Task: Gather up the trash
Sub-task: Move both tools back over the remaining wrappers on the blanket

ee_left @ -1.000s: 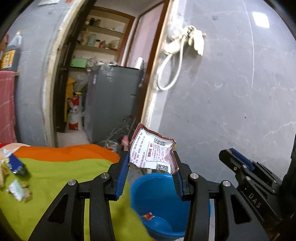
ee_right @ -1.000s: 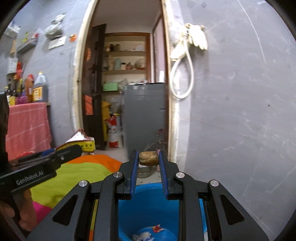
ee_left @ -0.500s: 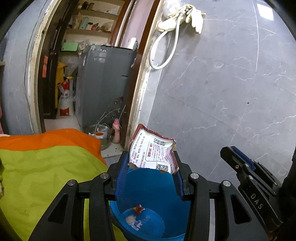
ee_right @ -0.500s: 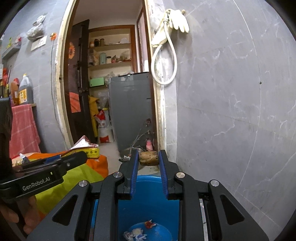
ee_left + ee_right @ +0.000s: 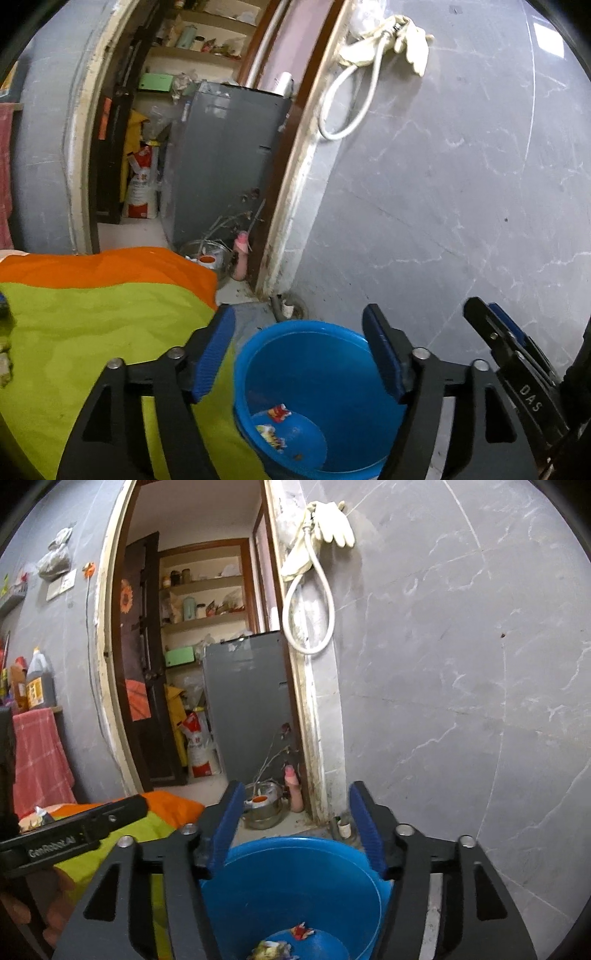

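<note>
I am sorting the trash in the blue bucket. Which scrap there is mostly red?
In the bucket, the upper scrap is mostly red; the other scrap, lower in the left view, is yellowish and mixed.

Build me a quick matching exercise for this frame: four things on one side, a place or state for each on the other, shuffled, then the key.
1. left gripper
2. blue bucket
3. rubber gloves
4. pink bottle

A. hanging on the wall with a hose
B. standing on the floor by the door frame
C. jaws open, nothing between them
D. holding scraps of trash at its bottom

Pairs: 1-C, 2-D, 3-A, 4-B
</note>
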Tool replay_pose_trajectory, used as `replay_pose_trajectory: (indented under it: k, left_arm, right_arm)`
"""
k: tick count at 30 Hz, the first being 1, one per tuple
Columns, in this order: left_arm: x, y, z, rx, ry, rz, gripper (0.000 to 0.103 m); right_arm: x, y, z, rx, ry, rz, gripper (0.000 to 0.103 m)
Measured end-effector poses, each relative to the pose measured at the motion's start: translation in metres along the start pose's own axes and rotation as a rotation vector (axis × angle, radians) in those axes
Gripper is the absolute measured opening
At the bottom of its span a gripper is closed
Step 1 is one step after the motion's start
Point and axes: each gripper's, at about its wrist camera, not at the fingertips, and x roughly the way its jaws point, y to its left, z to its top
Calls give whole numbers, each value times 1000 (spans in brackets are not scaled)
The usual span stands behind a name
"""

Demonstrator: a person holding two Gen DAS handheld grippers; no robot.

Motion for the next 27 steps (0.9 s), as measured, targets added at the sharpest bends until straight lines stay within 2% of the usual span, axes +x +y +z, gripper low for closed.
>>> replay_pose_trajectory:
  k: [1, 3, 4, 5, 6, 19, 27]
  left_arm:
    - [-4, 3, 1, -5, -10, 7, 77]
    - [-13, 7, 3, -11, -30, 24, 85]
    - [-19, 10, 4, -12, -35, 32, 93]
    - [-24, 13, 4, -16, -42, 43, 97]
    - [-29, 16, 4, -25, -51, 51, 100]
    - [-100, 37, 4, -2, -114, 172, 101]
    - [-148, 64, 1, -11, -143, 256, 101]
  right_arm:
    - [-2, 0, 1, 4, -9, -1, 74]
    - [-6, 0, 3, 7, -23, -2, 81]
    - [-9, 0, 4, 8, -28, -1, 87]
    - [-11, 1, 5, 11, -33, 1, 92]
    - [-14, 2, 6, 16, -38, 4, 103]
    - [-46, 40, 17, -22, -66, 68, 103]
    - [-60, 87, 21, -63, -59, 134, 103]
